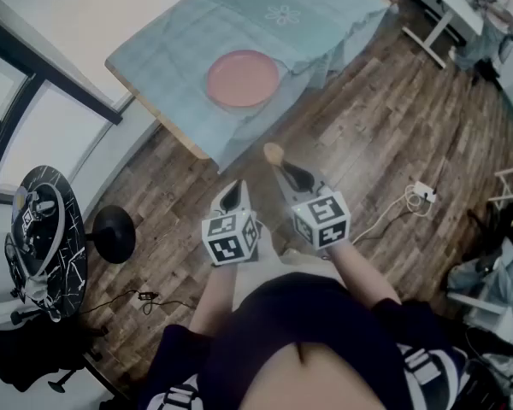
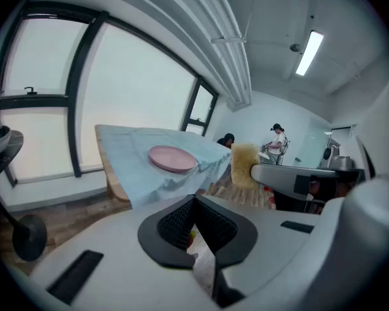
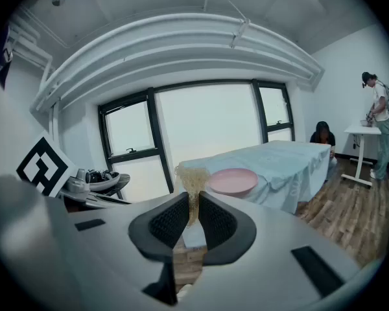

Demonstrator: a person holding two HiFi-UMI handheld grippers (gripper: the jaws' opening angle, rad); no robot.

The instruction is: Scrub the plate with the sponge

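Observation:
A pink plate (image 1: 242, 79) lies on a table draped in a pale blue cloth (image 1: 325, 15), well ahead of both grippers. My right gripper (image 1: 284, 167) is shut on a yellow sponge (image 1: 274, 153), held in the air over the wooden floor. In the right gripper view the sponge (image 3: 192, 179) sticks up between the jaws of the right gripper (image 3: 192, 206), with the plate (image 3: 231, 181) beyond it. My left gripper (image 1: 230, 196) hangs beside it, shut and empty. The left gripper view shows the left gripper (image 2: 194, 203), the plate (image 2: 172, 158) and the sponge (image 2: 244, 165) far off.
A round black side table (image 1: 44, 237) with clutter stands at the left by the window. A black round base (image 1: 114, 233) is near it. A white cable and plug strip (image 1: 421, 192) lie on the floor at right. A white desk (image 1: 451, 7) and people are at the far end.

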